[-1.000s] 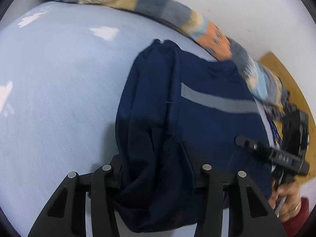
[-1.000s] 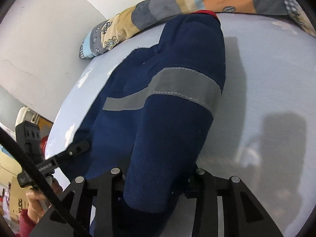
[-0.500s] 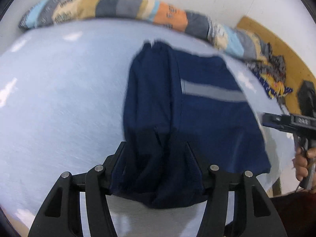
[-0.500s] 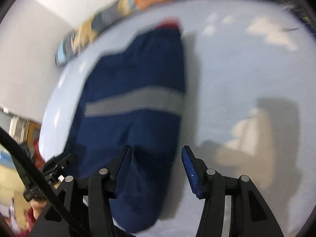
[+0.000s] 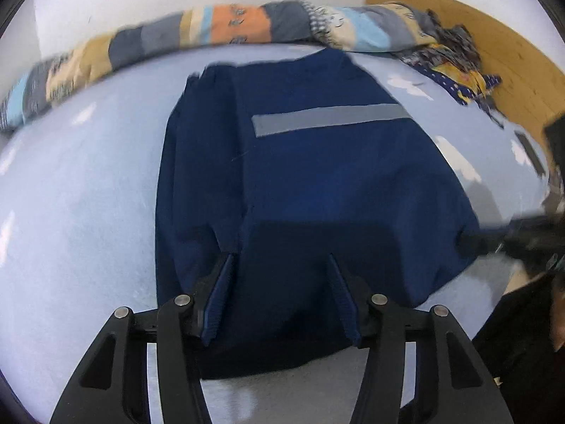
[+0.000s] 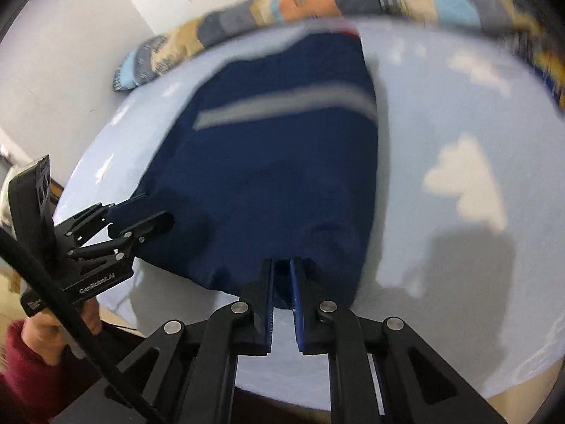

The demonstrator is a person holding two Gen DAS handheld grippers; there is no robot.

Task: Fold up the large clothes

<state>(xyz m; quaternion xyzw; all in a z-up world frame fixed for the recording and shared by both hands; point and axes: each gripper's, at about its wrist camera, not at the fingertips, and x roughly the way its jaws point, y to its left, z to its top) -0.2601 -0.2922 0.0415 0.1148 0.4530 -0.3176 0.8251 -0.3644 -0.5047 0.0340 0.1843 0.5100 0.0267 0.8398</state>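
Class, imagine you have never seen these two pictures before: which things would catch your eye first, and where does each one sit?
First the big navy garment with its grey reflective stripe, lying folded in the middle of the pale blue bed sheet. Next the patchwork quilt, bunched along the far edge against the white wall. Nearest the camera, the left tool stands open over the garment's near hem, while the right tool is nearly closed at that hem.

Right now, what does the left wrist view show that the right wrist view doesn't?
Only the left wrist view shows the wooden board and a heap of patterned clothes at the far right corner, with its own left tool open over the garment. Only the right wrist view shows the person's hand in a red sleeve, and the right tool nearly closed at the hem. Both show the navy garment with its grey stripe, the light blue sheet and the patchwork quilt.
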